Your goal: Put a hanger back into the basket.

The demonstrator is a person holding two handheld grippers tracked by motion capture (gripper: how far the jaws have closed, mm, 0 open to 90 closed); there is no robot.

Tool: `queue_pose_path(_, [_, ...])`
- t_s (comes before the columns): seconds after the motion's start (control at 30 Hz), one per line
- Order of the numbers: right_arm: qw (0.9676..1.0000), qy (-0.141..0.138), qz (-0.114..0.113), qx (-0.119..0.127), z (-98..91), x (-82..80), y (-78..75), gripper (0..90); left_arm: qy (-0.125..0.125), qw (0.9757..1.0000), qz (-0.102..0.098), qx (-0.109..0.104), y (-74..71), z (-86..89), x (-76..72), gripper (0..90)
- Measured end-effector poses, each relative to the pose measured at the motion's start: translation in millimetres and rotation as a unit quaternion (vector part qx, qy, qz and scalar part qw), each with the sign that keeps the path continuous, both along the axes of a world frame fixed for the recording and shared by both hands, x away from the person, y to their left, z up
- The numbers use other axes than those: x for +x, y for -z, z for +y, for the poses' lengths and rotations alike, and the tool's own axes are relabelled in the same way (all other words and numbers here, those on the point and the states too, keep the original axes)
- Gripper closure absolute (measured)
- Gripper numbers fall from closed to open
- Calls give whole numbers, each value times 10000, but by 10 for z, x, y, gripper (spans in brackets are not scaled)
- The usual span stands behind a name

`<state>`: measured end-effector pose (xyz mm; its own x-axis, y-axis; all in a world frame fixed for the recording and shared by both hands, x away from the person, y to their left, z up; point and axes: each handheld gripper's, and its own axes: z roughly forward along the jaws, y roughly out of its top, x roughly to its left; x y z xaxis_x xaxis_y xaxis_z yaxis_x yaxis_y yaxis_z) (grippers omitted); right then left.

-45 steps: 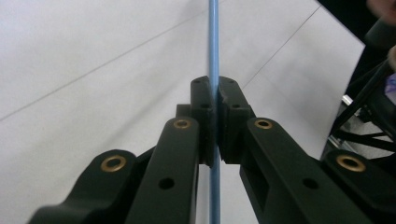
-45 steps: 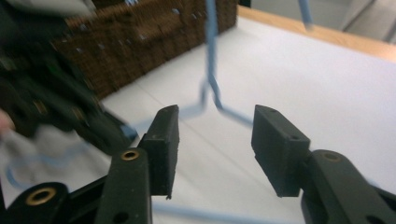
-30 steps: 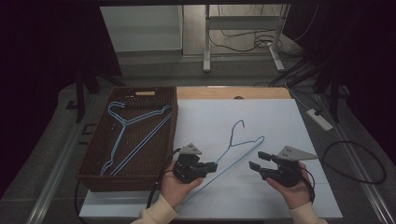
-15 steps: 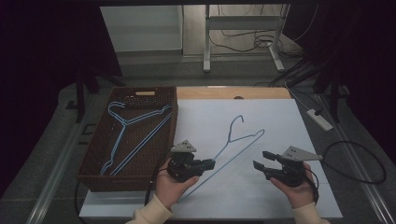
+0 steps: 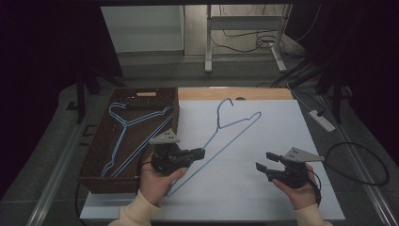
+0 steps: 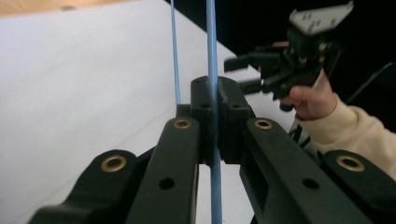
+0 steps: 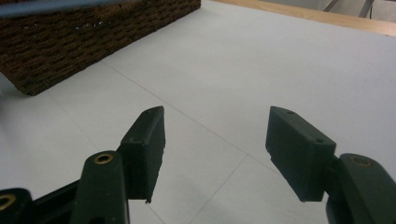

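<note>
A blue wire hanger [image 5: 234, 123] slants over the white table sheet, its hook pointing to the far side. My left gripper [image 5: 201, 152] is shut on its lower wire near the sheet's left part and holds it off the sheet. In the left gripper view the wire [image 6: 211, 46] runs straight up between the pressed pads of that gripper [image 6: 215, 100]. My right gripper [image 5: 262, 162] hovers at the front right, apart from the hanger. Its jaws [image 7: 217, 144] have just been opening, with nothing between them. It also appears farther off as the other gripper [image 6: 239, 73].
A brown wicker basket [image 5: 94, 160] stands at the left of the sheet with more blue hangers [image 5: 124, 132] lying in it; its wall [image 7: 70, 42] is at the upper left of the right gripper view. A white power strip [image 5: 322, 120] and a cable loop lie right of the sheet.
My left hand has lifted the hanger and carried it a little left and away; its hook now sits farther up the sheet. The right hand has stayed in place.
</note>
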<state>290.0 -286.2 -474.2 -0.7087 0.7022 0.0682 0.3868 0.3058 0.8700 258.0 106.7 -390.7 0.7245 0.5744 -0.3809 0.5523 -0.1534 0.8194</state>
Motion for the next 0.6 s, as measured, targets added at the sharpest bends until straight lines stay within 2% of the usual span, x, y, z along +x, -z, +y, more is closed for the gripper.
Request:
queue_pose_path(0.13, [10000, -31, 17, -85, 19, 5, 13, 387, -186, 9997, -180, -52, -157, 231, -11, 865])
queue_pose_path(0.3, [9999, -42, 38, -124, 33, 18, 33, 387, -441, 9986, -256, -111, -270, 587, -7, 865])
queue_pose_path(0.53, [9998, -43, 66, -157, 46, 29, 50, 387, -803, 9962, -297, -164, -304, 1039, -2, 865])
queue_pose_path(0.6, [9998, -50, 61, -174, 48, 30, 51, 387, -979, 9947, -308, -112, -310, 1209, -11, 865])
